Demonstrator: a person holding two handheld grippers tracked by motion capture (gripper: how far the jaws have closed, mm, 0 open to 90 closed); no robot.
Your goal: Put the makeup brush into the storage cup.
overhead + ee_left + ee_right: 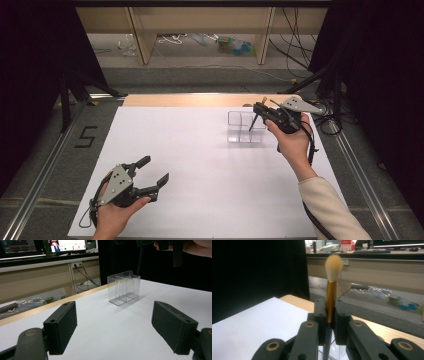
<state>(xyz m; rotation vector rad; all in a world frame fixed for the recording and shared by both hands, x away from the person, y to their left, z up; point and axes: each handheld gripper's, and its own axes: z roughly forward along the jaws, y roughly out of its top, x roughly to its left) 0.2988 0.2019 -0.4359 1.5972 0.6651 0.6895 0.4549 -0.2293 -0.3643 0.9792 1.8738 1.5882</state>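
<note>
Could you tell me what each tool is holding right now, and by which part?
The right tool clamps a makeup brush by its gold ferrule, bristles up. The left tool is open, holding nothing.

Below the jaws, the brush's [331, 285] dark handle runs off the bottom edge in the right gripper view, so its tip stays out of sight there. The clear holder [337, 352] is barely a sliver under those jaws, cut by the same edge. In the left gripper view, the right gripper [160, 243] far beyond the jaws is sliced off by the top edge. From the high view, the brush head is too small to make out, and which compartment of the holder the handle's tip meets can't be told.
</note>
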